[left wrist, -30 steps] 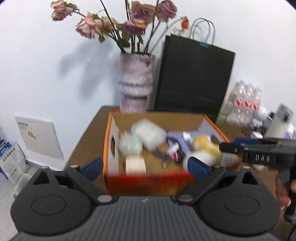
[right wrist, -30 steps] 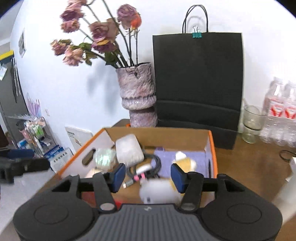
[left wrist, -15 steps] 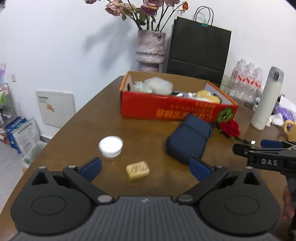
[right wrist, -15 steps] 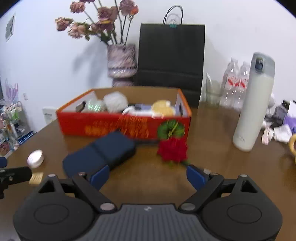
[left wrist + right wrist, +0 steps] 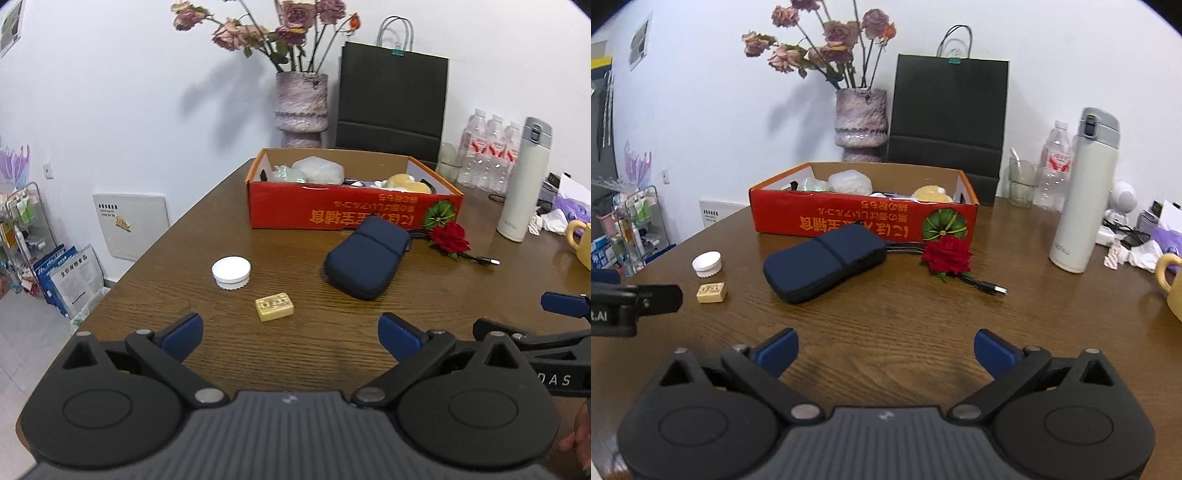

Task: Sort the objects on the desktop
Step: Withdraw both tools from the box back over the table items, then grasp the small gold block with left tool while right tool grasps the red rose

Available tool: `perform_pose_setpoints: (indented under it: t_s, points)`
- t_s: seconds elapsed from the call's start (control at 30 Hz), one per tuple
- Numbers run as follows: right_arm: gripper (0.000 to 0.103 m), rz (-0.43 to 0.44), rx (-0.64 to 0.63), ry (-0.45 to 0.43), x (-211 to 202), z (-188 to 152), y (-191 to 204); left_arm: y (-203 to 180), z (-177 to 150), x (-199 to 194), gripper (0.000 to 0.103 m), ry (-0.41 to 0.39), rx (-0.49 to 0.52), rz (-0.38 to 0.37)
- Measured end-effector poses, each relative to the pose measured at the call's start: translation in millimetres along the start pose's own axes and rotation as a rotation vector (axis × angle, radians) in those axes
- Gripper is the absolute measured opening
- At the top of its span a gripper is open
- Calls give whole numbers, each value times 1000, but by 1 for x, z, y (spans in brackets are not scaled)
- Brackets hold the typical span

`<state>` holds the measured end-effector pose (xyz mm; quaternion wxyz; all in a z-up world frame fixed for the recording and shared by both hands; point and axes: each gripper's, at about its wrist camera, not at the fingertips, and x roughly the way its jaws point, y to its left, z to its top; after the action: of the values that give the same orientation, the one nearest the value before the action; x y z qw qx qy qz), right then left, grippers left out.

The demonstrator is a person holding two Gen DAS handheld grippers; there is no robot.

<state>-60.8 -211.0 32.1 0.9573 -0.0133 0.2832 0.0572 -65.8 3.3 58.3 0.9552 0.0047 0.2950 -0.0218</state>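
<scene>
A red cardboard box (image 5: 351, 210) holding several items stands at mid-table; it also shows in the right wrist view (image 5: 864, 218). In front of it lie a navy pouch (image 5: 367, 256) (image 5: 823, 262), a red rose (image 5: 448, 236) (image 5: 947, 253), a black USB cable (image 5: 982, 284), a white round lid (image 5: 231, 272) (image 5: 707, 263) and a small yellow block (image 5: 274, 306) (image 5: 711, 292). My left gripper (image 5: 290, 334) is open and empty, just short of the yellow block. My right gripper (image 5: 884, 350) is open and empty, short of the pouch.
A white thermos (image 5: 1082, 192), water bottles (image 5: 487, 151), a glass (image 5: 1021, 182), a yellow mug (image 5: 1169, 284) and crumpled tissue (image 5: 1141, 254) stand at the right. A vase of dried roses (image 5: 301, 107) and a black paper bag (image 5: 391, 103) stand behind the box. The table edge falls off at left.
Both grippers have pulled back from over the box to the near part of the table. The right gripper, narrow one second ago, now stands wide open.
</scene>
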Motion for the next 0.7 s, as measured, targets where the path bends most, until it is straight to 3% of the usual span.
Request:
perform_pose_setpoints:
  t_s: [0.23,0.7]
  points:
    - [102,20,26,-55,-21,-4,-10,-18,-3,-6,103,6,40,-8]
    - [102,35,17,-34,-11,-5,-11,-13,-8,14,103,53,8,0]
